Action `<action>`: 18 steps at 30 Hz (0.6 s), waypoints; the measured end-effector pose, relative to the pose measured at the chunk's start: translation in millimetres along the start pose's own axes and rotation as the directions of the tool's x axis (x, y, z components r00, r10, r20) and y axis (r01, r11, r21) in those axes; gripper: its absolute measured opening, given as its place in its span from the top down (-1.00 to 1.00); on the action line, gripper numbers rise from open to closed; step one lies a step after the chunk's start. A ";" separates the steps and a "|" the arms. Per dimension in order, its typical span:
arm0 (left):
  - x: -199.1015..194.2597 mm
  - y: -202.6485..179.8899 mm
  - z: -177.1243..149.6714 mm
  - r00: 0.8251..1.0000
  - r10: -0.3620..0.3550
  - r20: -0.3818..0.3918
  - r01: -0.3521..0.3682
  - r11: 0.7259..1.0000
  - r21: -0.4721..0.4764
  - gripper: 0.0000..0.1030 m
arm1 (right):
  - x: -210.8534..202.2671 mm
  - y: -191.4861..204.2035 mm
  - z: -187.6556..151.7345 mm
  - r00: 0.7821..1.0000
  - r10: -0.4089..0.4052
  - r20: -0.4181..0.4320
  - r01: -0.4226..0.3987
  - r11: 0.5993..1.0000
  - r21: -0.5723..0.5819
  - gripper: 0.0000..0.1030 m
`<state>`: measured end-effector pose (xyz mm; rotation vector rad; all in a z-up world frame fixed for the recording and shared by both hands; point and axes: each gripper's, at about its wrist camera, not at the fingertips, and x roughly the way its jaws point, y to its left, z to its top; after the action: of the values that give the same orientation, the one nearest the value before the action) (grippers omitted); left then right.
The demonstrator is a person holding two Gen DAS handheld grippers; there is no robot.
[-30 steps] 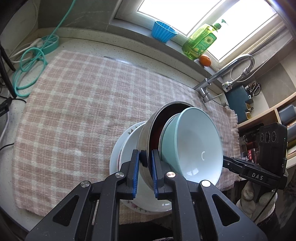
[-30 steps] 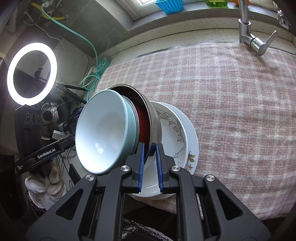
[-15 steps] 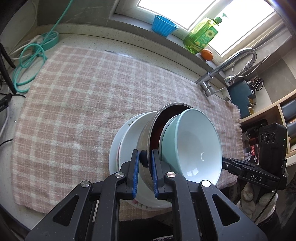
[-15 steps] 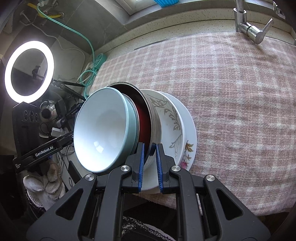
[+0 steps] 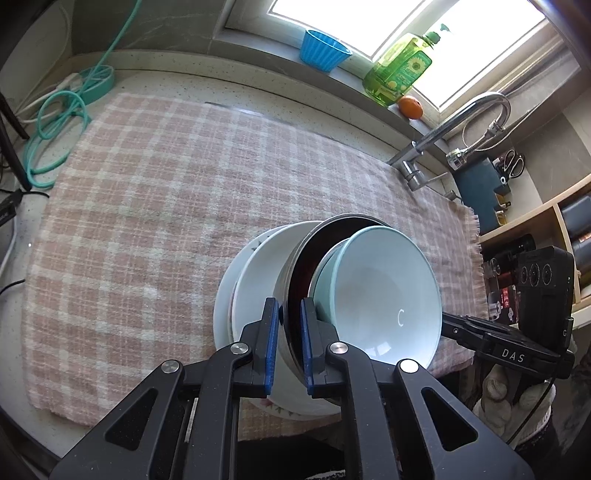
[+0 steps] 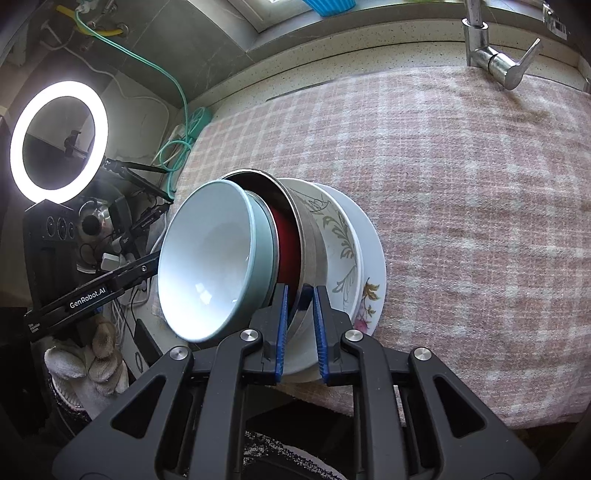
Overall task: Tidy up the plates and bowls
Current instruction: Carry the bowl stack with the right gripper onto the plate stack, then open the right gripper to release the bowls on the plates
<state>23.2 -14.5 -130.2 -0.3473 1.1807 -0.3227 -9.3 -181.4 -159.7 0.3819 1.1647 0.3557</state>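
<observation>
Bowls, a pale green bowl (image 5: 384, 295) nested in a steel bowl (image 5: 295, 266), hang tilted over stacked white plates (image 6: 354, 258), both left tongs (image 5: 286, 343) and right tongs (image 6: 299, 328) clamped on the steel rim. Beyond stretches a pink checked cloth (image 5: 166, 206) on speckled counter (image 5: 177, 79), faucet (image 5: 454, 125) and bright window (image 5: 369, 22) farther off.

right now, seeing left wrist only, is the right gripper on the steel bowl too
Observer: Yes. The right gripper has its fingers shut on the steel bowl rim.
Operator: inside of that bowl looks dark here, what colour
Observer: Its lining is red, behind the nested teal bowl.
Operator: whats under the bowls
Observer: A floral plate stacked on a plain white plate.
</observation>
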 end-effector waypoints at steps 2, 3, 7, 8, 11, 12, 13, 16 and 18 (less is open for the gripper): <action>-0.6 -0.8 0.0 1.000 0.004 0.003 -0.004 1.000 0.006 0.84 | -0.1 -0.1 -0.1 1.000 0.001 0.000 -0.001 1.000 -0.001 0.71; -1.3 -1.1 -0.3 1.000 0.005 0.005 -0.005 1.000 0.008 0.84 | 0.1 -0.3 -0.2 1.000 0.001 0.001 -0.001 1.000 -0.002 0.70; -4.6 -1.9 -0.9 1.000 0.007 0.013 -0.008 1.000 0.017 0.84 | 0.3 -0.7 -0.4 1.000 0.002 0.002 -0.002 1.000 0.000 0.70; -5.9 -2.5 -0.8 1.000 0.009 0.015 -0.009 1.000 0.020 0.84 | 0.3 -0.9 -0.3 1.000 0.002 0.001 -0.002 1.000 0.000 0.70; -9.0 -3.3 -0.8 1.000 0.014 0.025 -0.015 1.000 0.026 0.84 | 0.4 -1.2 -0.1 1.000 0.003 0.000 -0.003 1.000 0.000 0.70; -9.8 -3.2 -0.7 0.999 0.019 0.027 -0.019 0.999 0.029 0.84 | 0.4 -1.3 -0.3 1.000 0.002 0.000 -0.002 1.000 0.000 0.70; -10.4 -3.0 -0.6 0.999 0.022 0.030 -0.022 0.999 0.030 0.84 | -0.4 -0.7 -0.9 1.000 0.001 0.003 -0.001 1.000 0.000 0.70; -12.1 -1.8 -1.0 0.999 0.023 0.032 -0.024 0.999 0.028 0.83 | -3.8 1.3 -1.9 1.000 -0.010 0.014 0.011 1.000 -0.010 0.70; -14.0 -1.7 -2.0 0.999 0.027 0.036 -0.028 0.999 0.029 0.83 | -8.4 3.1 -2.7 0.999 -0.018 0.028 0.018 1.000 -0.018 0.70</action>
<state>16.4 -10.3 -118.4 -0.3103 1.1435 -0.3084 -15.0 -182.2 -152.3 0.3593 1.1363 0.3440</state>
